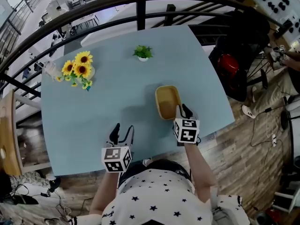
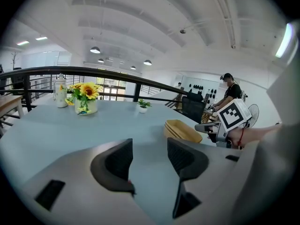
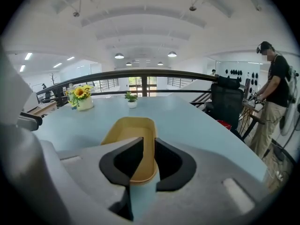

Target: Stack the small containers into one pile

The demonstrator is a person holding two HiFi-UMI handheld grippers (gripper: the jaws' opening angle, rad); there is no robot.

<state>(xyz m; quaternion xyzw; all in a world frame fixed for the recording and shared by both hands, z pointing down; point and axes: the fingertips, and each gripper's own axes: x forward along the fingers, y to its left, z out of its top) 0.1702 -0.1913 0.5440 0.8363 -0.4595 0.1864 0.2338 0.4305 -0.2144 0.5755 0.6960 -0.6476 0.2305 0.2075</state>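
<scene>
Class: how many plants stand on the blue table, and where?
2. Sunflowers near the far left corner; a small green plant at the far edge's middle. None appears hidden.

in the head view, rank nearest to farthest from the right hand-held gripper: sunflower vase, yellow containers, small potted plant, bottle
1. yellow containers, directly ahead of the right hand-held gripper, rim between its jaws
2. small potted plant, far side, centre
3. sunflower vase, far left
4. bottle, farthest left, just past the vase
</scene>
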